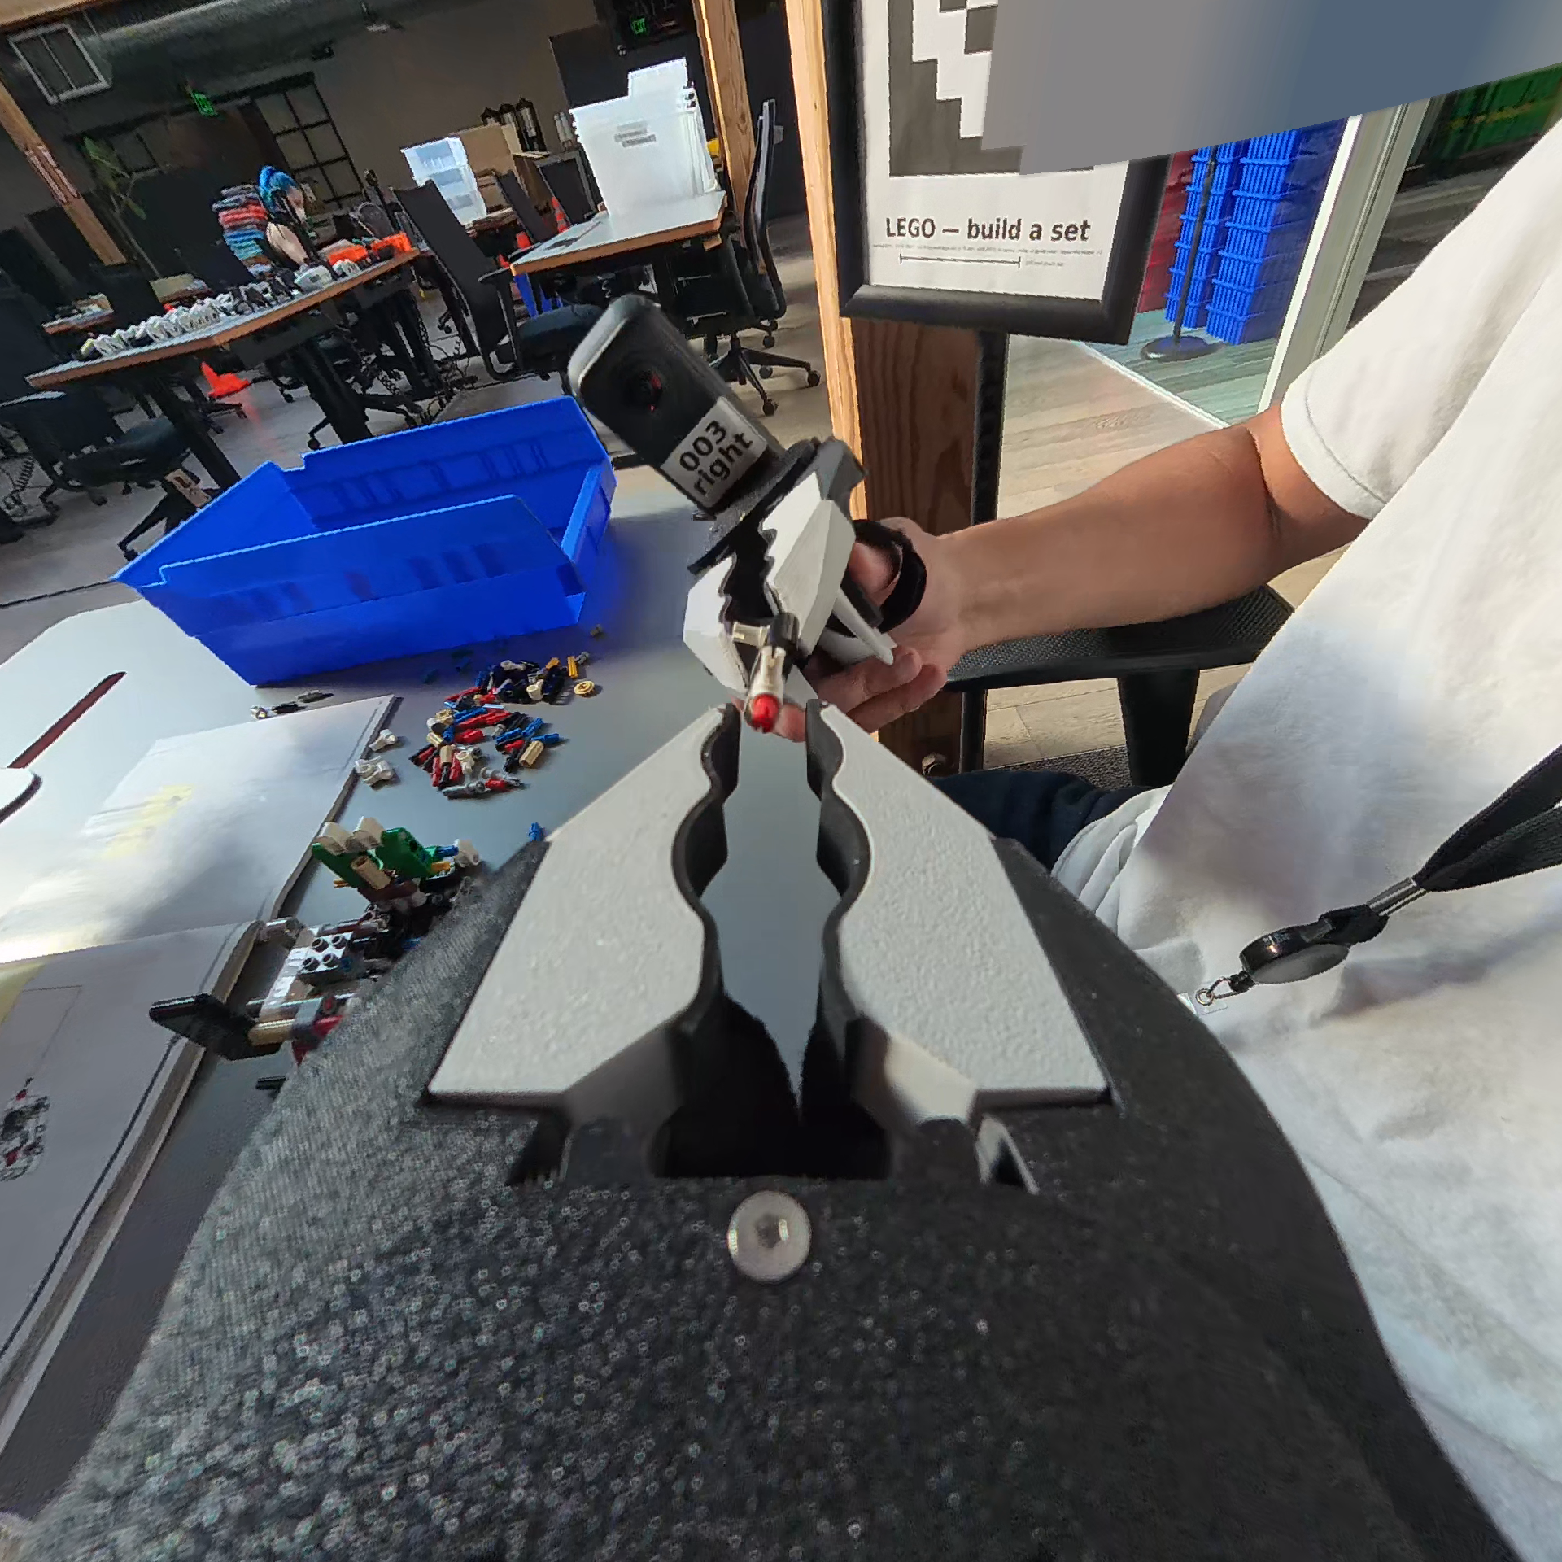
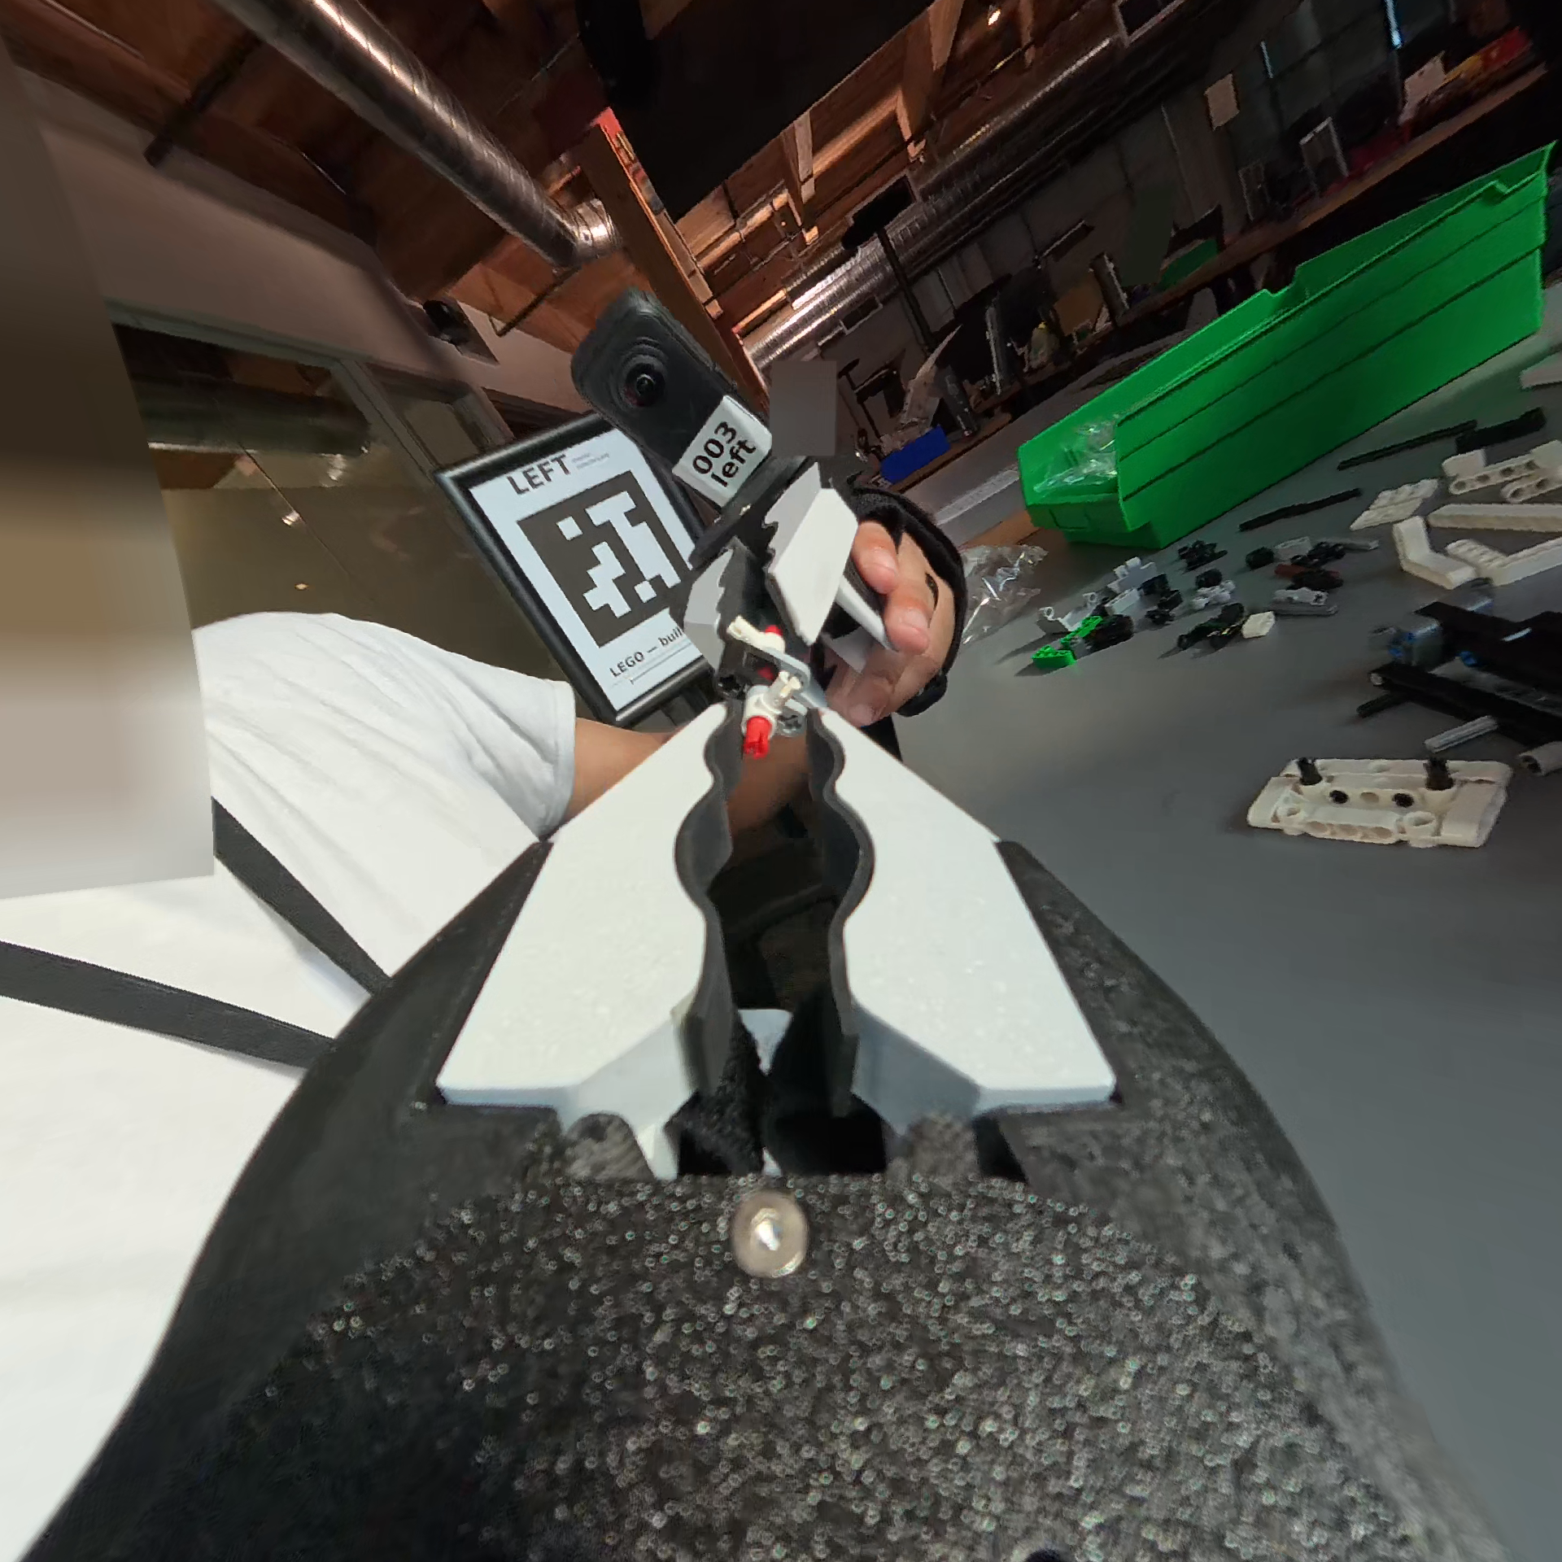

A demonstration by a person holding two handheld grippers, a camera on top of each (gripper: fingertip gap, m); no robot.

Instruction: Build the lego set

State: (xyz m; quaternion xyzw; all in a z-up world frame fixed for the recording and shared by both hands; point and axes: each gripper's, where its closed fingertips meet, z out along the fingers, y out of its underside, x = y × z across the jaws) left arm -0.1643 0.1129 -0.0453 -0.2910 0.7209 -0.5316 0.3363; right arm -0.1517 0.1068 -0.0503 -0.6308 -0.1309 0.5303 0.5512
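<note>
Both tongs are up off the bench (image 1: 630, 676), tip to tip and facing each other, with the bench lower and to the side.

My right tongs (image 2: 767, 718) are closed to a narrow gap on a small brick assembly (image 1: 765, 676): white connectors, a grey link and a red pin (image 1: 761, 710). In the left wrist view the white cross-piece and a black bit sit clamped at the right tongs' tips.

The assembly's long axis runs along the line between the two tongs. The red pin end points straight at my left tongs (image 1: 765, 718).

The left tongs are slightly open. The red pin sits right at their mouth, level with the fingertips, and a gap shows on the right-hand side. I count that as not gripped. The left-hand side is too tight to call, so there may be a light touch there.

So the assembly is in the right tongs, dead ahead of the left ones and just beyond their tips.

- **Left wrist view:**
  - A blue bin (image 1: 380, 541) sits far left.
  - A scatter of small loose pieces (image 1: 490, 718) lies in front of it.
  - A part-built model (image 1: 372, 879) sits nearer.
  - All three are well apart from the tongs.
- **Right wrist view:**
  - A green bin (image 2: 1310, 380) sits off to the right.
  - A white panel piece (image 2: 1378, 799) lies on the bench, also to the right.
</note>
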